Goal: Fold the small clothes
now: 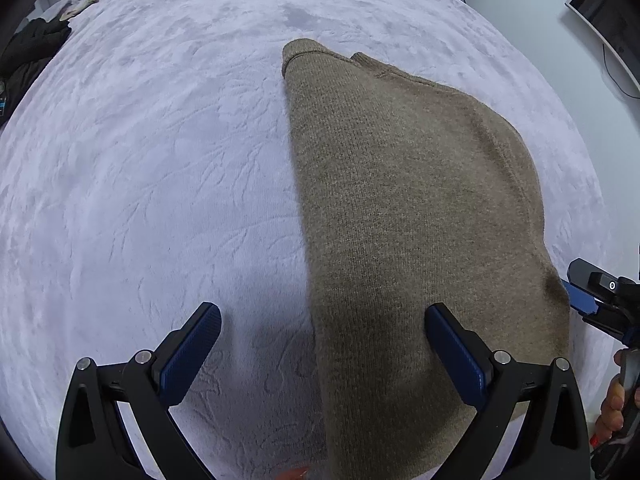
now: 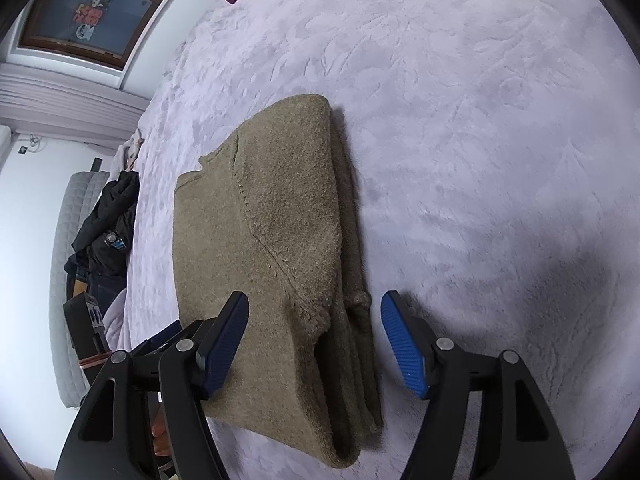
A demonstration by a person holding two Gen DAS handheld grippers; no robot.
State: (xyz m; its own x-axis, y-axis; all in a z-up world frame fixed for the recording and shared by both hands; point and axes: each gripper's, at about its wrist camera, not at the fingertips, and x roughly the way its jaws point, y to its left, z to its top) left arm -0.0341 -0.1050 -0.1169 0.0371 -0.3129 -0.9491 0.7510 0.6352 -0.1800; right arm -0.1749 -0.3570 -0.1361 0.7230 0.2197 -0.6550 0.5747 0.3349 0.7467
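Both tools, left tool point(image 1: 322, 354) and right tool point(image 2: 314, 342), hung wide open, gripping nothing, over the brown sweater point(image 2: 272, 248) lying lengthwise-folded on the bed point(image 2: 480, 120); a crosswise fold likely came next, needing fresh grips.

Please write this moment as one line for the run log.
task: fold small clothes | brown sweater: folded lengthwise on bed cover | left gripper: open | right gripper: open, not gripping
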